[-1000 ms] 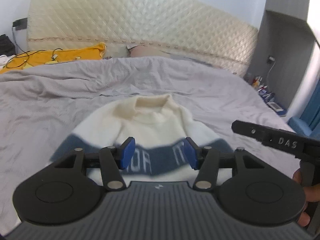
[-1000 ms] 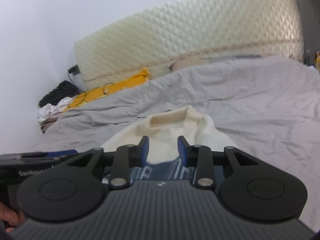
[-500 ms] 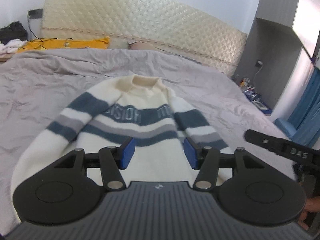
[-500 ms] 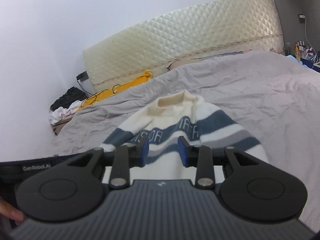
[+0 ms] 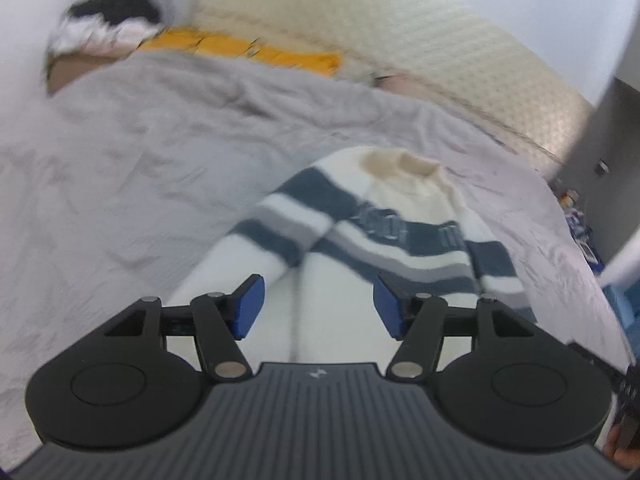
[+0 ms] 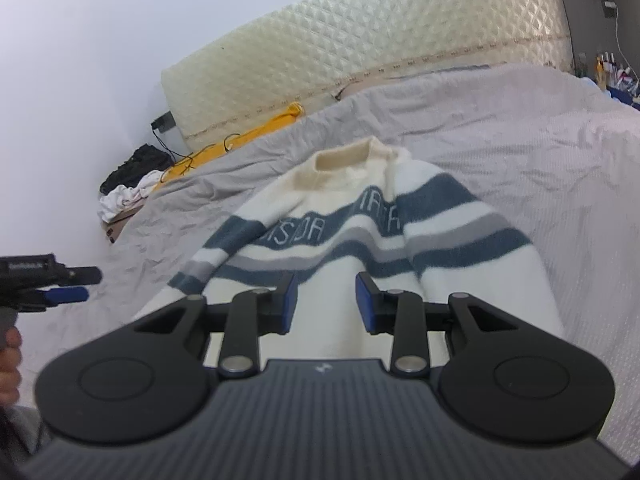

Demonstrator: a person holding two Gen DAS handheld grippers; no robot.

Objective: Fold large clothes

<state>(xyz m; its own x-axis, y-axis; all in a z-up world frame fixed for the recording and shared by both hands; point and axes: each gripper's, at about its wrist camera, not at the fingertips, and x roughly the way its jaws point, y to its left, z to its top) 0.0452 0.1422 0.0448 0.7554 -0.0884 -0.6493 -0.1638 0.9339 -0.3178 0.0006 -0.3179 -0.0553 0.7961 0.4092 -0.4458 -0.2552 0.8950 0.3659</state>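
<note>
A cream sweater (image 5: 400,220) with navy and grey stripes and a lettered chest band lies flat, face up, on the grey bed sheet (image 5: 140,160), collar toward the headboard. My left gripper (image 5: 318,306) hovers over the sweater's lower left part, near the left sleeve; its jaws are opening and hold nothing. This view is blurred by motion. In the right wrist view the sweater (image 6: 344,216) fills the middle. My right gripper (image 6: 326,300) hangs above its lower body, jaws partly apart and empty. The left gripper (image 6: 68,282) shows at that view's left edge, off the sweater.
A quilted cream headboard (image 6: 380,40) runs behind the bed. A yellow cloth (image 5: 240,46) with cables lies by it, and a dark and white clothes pile (image 6: 128,184) sits at the far left corner. A grey cabinet (image 5: 600,140) and small clutter (image 6: 612,68) stand on the right.
Both grippers have drawn back from the collar toward the hem, so the whole sweater now shows. The left one swung out to the left sleeve side and its jaws spread wider.
</note>
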